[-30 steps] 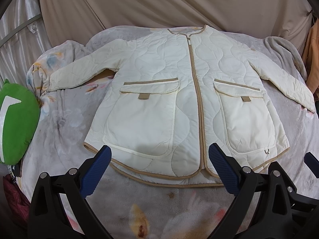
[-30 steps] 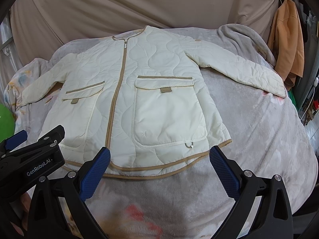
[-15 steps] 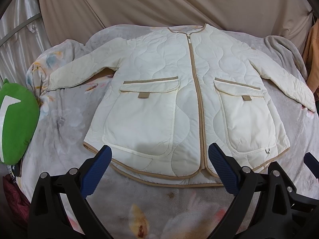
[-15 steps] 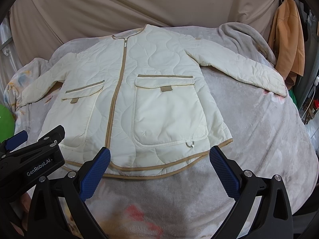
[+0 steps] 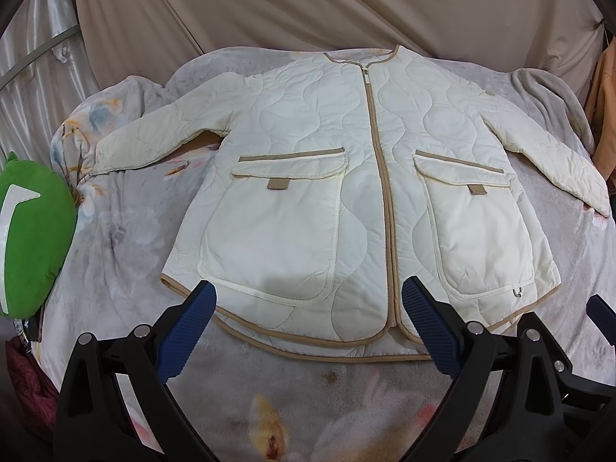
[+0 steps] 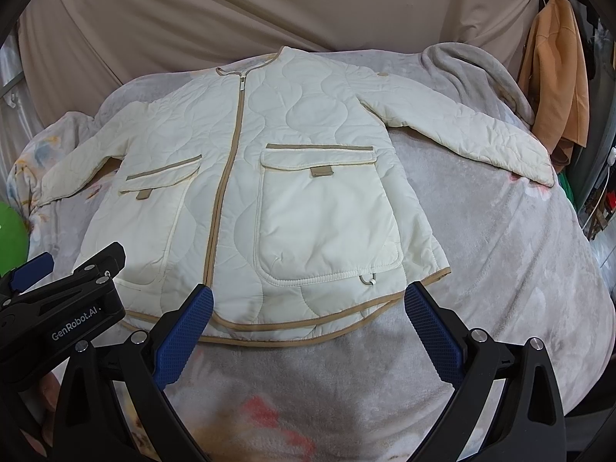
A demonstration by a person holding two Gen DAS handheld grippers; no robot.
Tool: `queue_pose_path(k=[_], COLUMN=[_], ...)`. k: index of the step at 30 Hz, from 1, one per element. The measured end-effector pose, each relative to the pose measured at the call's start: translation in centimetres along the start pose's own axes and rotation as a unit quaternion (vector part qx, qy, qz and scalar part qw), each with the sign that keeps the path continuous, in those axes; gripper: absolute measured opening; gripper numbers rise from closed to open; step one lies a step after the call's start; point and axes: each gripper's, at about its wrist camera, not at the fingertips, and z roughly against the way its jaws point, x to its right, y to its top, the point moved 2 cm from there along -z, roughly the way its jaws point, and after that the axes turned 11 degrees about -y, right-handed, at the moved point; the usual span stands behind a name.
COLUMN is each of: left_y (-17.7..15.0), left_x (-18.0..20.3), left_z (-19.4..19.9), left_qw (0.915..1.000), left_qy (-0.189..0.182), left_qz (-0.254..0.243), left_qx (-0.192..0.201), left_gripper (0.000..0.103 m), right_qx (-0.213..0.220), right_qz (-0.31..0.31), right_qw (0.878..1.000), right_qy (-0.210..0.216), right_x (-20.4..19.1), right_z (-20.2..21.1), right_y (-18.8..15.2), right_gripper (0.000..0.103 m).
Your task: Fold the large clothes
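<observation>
A cream quilted jacket [image 5: 346, 177] [image 6: 277, 177] with tan trim lies flat and zipped, front up, on a grey floral blanket [image 5: 127, 238] [image 6: 500, 254]. Both sleeves are spread out to the sides. Two large flap pockets face up. My left gripper [image 5: 308, 300] hovers open just above the hem, left of the zipper. My right gripper [image 6: 308, 302] is open too, over the hem below the right pocket. Neither holds anything. The left gripper's body [image 6: 57, 308] shows at the lower left of the right wrist view.
A green cushion [image 5: 30, 231] lies at the blanket's left edge. An orange garment [image 6: 554, 84] hangs at the far right, with a grey blanket fold [image 6: 473, 73] beside it. Beige fabric [image 5: 308, 7] forms the back wall.
Both grippers have crept slightly forward toward the jacket's hem; the jacket itself has not moved.
</observation>
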Motion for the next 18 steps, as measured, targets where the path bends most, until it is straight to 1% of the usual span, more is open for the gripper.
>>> queue_pose_path(k=[18], left_y=[0.01], left_x=[0.02], left_z=[-0.02], left_qw=[1.0000], left_qy=[0.000], left_qz=[0.000], left_qx=[-0.001], left_gripper=[0.094], right_qx=[-0.001], right_qz=[0.000], right_qw=[1.000], right_qy=[0.000], right_x=[-0.10], right_z=[-0.13], right_y=[-0.07], right_gripper=[0.098])
